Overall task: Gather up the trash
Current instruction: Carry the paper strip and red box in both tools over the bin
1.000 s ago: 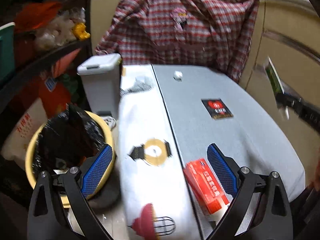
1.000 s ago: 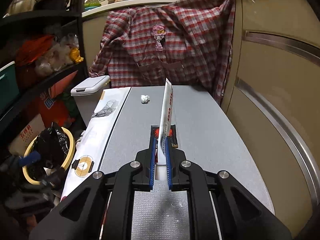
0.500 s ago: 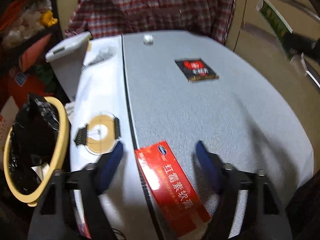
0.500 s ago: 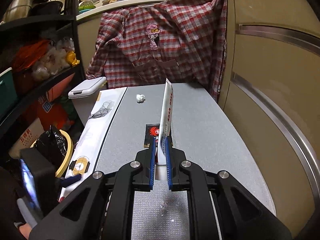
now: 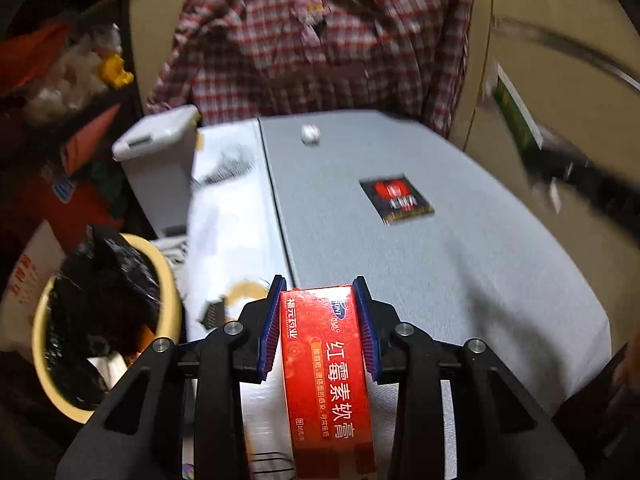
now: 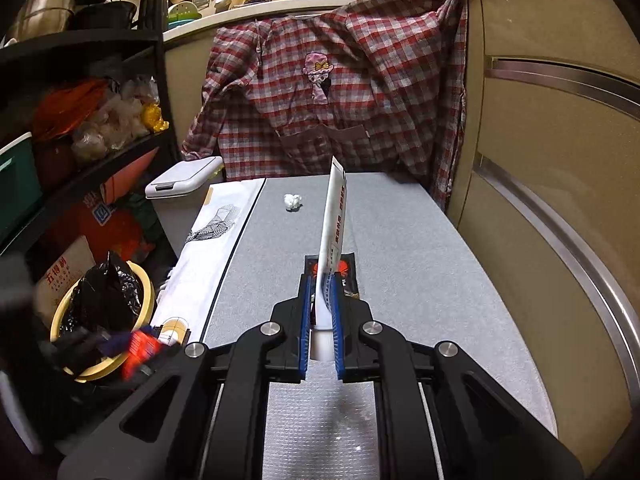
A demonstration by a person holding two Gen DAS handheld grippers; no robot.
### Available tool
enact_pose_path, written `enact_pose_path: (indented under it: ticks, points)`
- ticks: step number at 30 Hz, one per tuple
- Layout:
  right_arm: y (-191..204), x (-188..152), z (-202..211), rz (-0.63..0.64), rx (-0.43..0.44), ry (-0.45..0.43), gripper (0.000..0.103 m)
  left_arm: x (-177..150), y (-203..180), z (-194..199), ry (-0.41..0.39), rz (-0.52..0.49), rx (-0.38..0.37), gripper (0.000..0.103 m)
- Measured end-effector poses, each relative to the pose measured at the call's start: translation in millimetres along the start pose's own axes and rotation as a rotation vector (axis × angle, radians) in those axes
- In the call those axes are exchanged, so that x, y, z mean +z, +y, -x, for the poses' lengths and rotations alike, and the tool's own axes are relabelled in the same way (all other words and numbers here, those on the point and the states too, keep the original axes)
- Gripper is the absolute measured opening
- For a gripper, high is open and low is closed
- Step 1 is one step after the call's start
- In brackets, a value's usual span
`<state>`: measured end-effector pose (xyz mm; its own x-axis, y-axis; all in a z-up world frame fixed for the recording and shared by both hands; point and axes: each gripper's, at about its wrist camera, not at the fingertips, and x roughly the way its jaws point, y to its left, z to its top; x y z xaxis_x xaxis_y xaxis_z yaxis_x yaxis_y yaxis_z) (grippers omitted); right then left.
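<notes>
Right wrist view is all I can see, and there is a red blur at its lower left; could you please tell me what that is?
Observer: It is a red box with white print, between the pads of the left gripper, whose jaws have just been closing and now press its sides.
Operator: Thank you. Is the dark packet behind my tube whole?
Observer: Yes, it lies flat and whole on the grey table, with nothing on it.
Operator: And the far side of my tube?
Observer: It looks green on that side, though it is blurred.
</notes>
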<state>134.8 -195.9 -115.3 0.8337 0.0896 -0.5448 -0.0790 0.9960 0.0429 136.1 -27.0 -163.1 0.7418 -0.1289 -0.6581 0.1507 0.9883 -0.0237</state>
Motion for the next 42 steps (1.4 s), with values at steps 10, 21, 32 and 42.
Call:
enact_pose_path:
  ticks: [10,21,32,42]
  points:
    - [33.0,2.5,9.2,0.051,0.042,-0.002,0.010,23.4,46.0,50.2,-0.098,0.087,0.046,0.034]
    - [96.0,14.5,20.5,0.126,0.131,-0.030,0.010,41.9,117.9,98.4,-0.200,0.176,0.143,0.034]
    - [165.1,19.0,4.7,0.196,0.222,-0.004,0.010,42.4,174.1,111.7,-0.222,0.225,0.218,0.034]
    - [211.3,18.7,-18.5,0.241,0.292,0.041,0.010,39.8,212.6,99.9,-0.186,0.258,0.237,0.034]
